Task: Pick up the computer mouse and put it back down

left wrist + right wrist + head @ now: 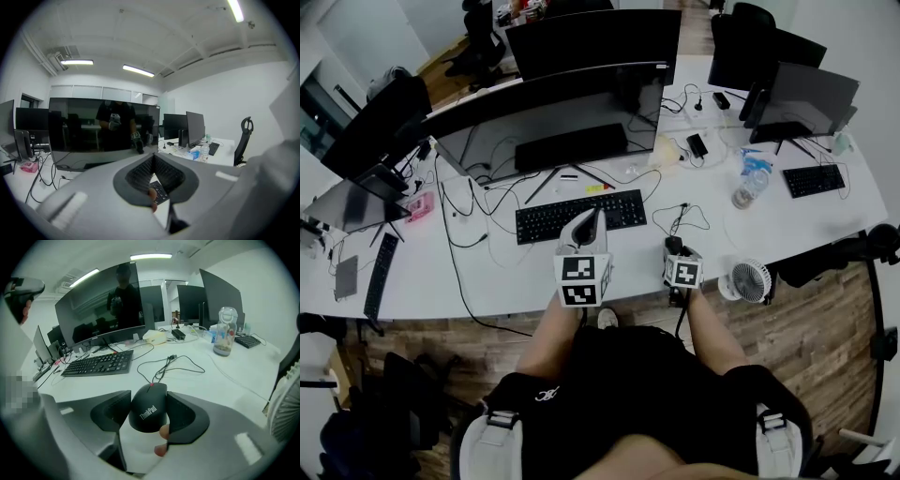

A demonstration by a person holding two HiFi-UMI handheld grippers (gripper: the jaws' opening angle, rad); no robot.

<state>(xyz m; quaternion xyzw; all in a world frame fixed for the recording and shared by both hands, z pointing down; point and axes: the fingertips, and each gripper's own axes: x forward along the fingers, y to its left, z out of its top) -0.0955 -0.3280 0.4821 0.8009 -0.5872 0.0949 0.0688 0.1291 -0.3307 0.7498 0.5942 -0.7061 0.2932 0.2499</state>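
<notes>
A black computer mouse [149,409] with a red wheel sits between the pads of my right gripper [149,401], which press on both its sides. Its thin cable [171,363] trails away over the white desk. In the head view the mouse [673,247] pokes out ahead of the right gripper [676,255] near the desk's front edge; whether it is off the surface I cannot tell. My left gripper [596,217] hovers over the black keyboard [581,216], its jaws shut with nothing in them. The left gripper view shows its pads [140,172] meeting at the tips.
A wide dark monitor [553,122] stands behind the keyboard [98,363]. A plastic water bottle [750,183] is to the right, and a small white fan [750,279] sits at the desk's front right edge. More monitors, keyboards and cables fill the far desk.
</notes>
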